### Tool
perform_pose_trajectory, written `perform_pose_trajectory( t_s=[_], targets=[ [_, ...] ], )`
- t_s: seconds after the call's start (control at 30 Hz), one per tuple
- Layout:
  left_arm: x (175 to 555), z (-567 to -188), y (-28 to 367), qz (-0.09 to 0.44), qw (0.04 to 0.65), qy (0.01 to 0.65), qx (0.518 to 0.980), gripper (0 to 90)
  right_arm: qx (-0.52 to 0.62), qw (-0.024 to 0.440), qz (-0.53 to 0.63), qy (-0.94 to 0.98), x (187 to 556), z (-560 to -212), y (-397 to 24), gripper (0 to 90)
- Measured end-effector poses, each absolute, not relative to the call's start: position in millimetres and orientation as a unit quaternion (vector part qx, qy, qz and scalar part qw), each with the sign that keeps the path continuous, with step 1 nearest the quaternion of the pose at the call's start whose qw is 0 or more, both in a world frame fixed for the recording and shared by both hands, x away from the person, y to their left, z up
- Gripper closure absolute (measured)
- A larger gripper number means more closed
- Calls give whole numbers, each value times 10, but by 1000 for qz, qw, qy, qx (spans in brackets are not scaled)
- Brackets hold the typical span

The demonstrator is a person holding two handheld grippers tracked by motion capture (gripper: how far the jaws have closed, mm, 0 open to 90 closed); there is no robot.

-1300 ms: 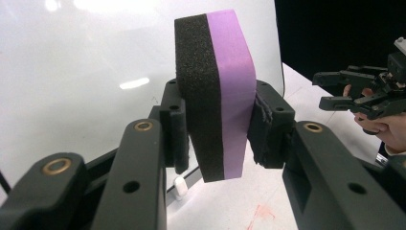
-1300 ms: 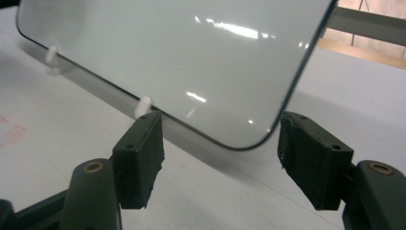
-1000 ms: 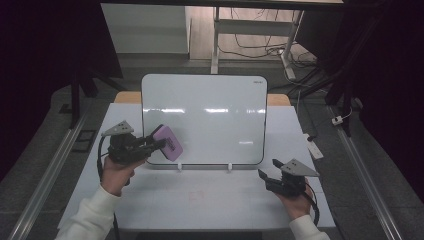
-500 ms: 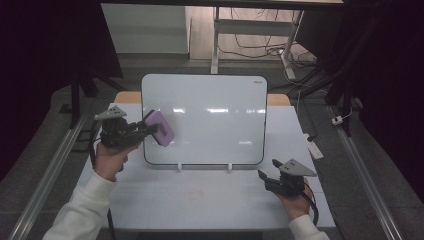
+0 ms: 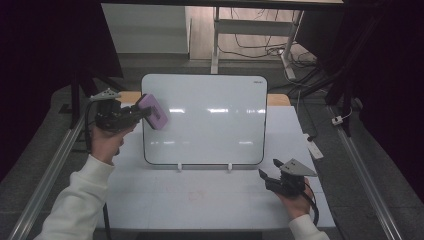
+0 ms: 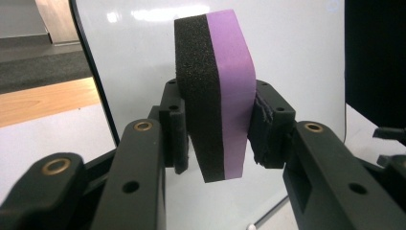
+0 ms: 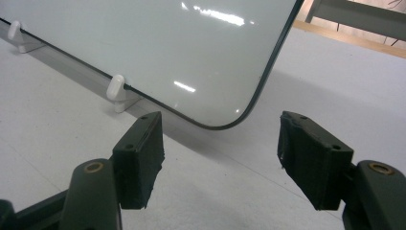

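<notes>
On the white counter (image 5: 210,200), near its front right corner, our right gripper (image 5: 267,177) rests with fingers apart and empty, likely waiting. Farther back at the left edge, our left gripper (image 5: 131,116) clamps the purple eraser (image 5: 153,111), dark foam facing the upright whiteboard (image 5: 210,120), probably ready to wipe.

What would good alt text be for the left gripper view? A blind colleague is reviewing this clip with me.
The left gripper clamps an eraser, a purple block with a black foam face, upright between its two black jaws. Just behind it stands a glossy whiteboard with a dark rounded edge, on a white table.
</notes>
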State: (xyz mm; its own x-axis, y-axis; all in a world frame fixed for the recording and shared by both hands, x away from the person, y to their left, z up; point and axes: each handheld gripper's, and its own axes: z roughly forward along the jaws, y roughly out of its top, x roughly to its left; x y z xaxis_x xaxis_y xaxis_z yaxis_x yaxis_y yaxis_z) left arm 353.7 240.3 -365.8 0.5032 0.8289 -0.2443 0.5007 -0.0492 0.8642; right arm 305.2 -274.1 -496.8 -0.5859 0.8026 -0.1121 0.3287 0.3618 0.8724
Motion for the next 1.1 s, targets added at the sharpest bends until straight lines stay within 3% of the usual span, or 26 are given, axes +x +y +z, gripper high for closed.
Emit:
perform_pose_trajectory(
  t_s=[1.1],
  targets=[
    [3988,-3567,2156,203,527,487,667,615,363,279,432,778,3057,-4985,-2737,321]
  ],
)
